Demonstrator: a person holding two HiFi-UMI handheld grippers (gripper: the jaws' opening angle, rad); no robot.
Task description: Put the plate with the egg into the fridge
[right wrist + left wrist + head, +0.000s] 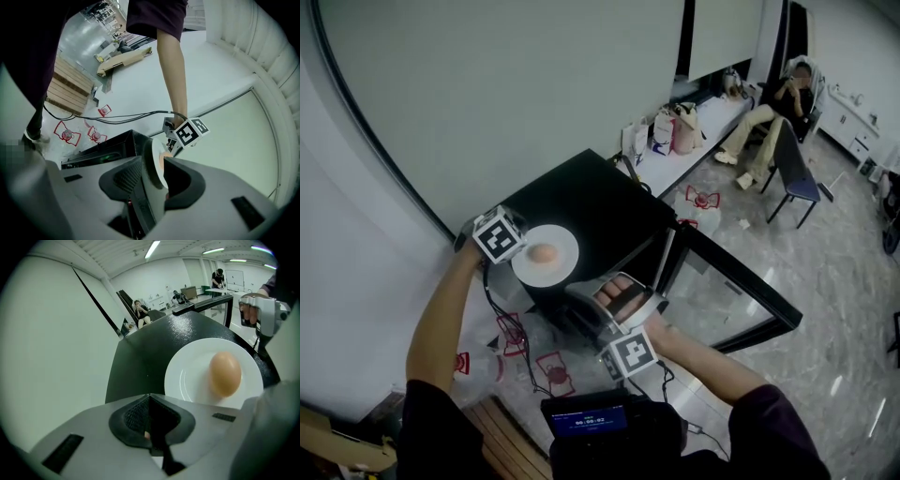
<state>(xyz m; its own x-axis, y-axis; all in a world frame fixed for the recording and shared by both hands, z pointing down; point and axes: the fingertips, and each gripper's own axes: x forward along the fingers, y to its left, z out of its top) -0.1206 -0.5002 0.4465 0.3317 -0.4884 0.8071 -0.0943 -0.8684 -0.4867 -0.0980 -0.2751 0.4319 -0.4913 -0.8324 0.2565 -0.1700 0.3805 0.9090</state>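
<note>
A white plate (pixel 558 246) with a brown egg (pixel 543 253) sits on top of the black fridge (pixel 600 202). My left gripper (pixel 516 249) is at the plate's left edge. In the left gripper view its pads (pixel 140 417) meet with nothing seen between them, and the plate (pixel 192 376) and egg (pixel 225 373) lie just beyond to the right. My right gripper (pixel 589 302) is at the fridge's front right corner. In the right gripper view it (pixel 154 177) stands open, with the plate (pixel 156 161) edge-on in the gap, not pressed by the pads.
The fridge's glass door (pixel 727 291) hangs open to the right. Cables and red-printed bags (pixel 548 370) lie on the floor in front. Bags (pixel 670 131) stand on a white ledge behind, and a person sits on a chair (pixel 792 173) at the back right.
</note>
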